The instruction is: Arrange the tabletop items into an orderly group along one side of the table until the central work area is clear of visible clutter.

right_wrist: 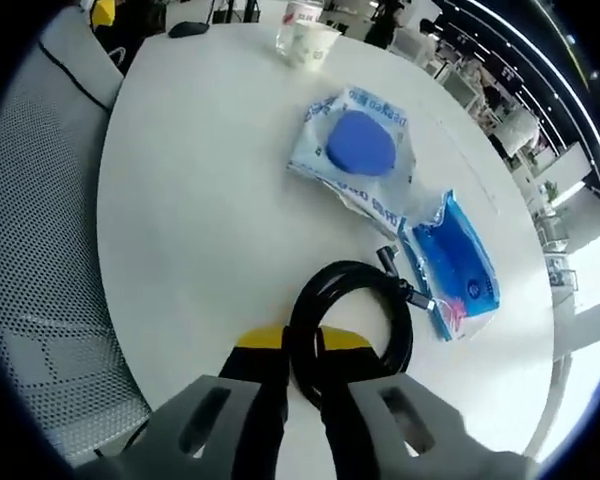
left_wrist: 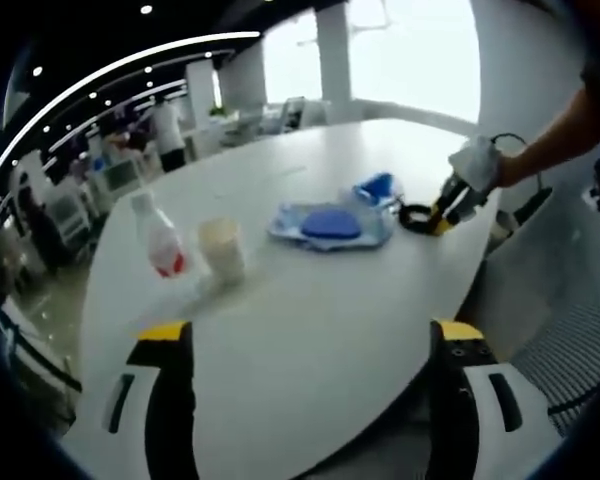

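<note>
The right gripper [right_wrist: 302, 372] has its jaws nearly shut on the near loop of a black coiled cable [right_wrist: 352, 318], which lies on the white table [right_wrist: 200, 230] near its edge. The cable looks light and floppy; pinching several turns together should keep it coiled. Beyond it lie a small blue packet [right_wrist: 458, 268] and a wipes pack [right_wrist: 358, 142]. The left gripper [left_wrist: 305, 345], jaws wide apart and holding nothing, looks from the opposite side, where a bottle [left_wrist: 158, 238] and cup [left_wrist: 223, 249] show plainly.

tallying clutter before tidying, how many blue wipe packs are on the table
2. A large wipe pack with a round blue lid lies mid-table; a smaller blue pack lies beside it, next to the coiled black cable gripped by the right gripper.
</note>
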Tool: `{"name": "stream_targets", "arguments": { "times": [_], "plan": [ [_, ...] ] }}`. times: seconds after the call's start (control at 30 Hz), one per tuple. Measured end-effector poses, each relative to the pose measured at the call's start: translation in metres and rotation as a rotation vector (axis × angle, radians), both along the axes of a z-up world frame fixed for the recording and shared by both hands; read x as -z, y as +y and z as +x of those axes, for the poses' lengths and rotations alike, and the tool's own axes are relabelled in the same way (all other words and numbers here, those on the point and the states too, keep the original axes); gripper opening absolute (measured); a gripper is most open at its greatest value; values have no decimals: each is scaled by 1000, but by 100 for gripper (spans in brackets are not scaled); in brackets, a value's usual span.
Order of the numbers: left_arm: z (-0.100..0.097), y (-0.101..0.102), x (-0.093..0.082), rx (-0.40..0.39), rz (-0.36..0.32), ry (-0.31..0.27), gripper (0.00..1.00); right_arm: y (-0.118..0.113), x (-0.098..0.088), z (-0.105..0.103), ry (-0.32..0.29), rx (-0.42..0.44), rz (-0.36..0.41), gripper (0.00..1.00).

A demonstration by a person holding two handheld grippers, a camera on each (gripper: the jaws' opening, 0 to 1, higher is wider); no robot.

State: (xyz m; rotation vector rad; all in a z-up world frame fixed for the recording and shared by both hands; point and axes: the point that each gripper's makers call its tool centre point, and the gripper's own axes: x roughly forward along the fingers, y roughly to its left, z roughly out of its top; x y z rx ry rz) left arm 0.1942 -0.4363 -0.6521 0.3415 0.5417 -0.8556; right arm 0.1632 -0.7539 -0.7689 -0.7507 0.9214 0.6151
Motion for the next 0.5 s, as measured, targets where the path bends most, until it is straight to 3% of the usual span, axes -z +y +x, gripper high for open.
{"name": "stream_targets", "arguments": {
  "times": [0.27,0.5],
  "plan": [
    [-4,-6,1,33,-6,25,94,6,-3,-3,-20,83,71,21],
    [9,-13,-1,67,19,11,94,15,-16,3,-69,181,177,29]
  ]
}}
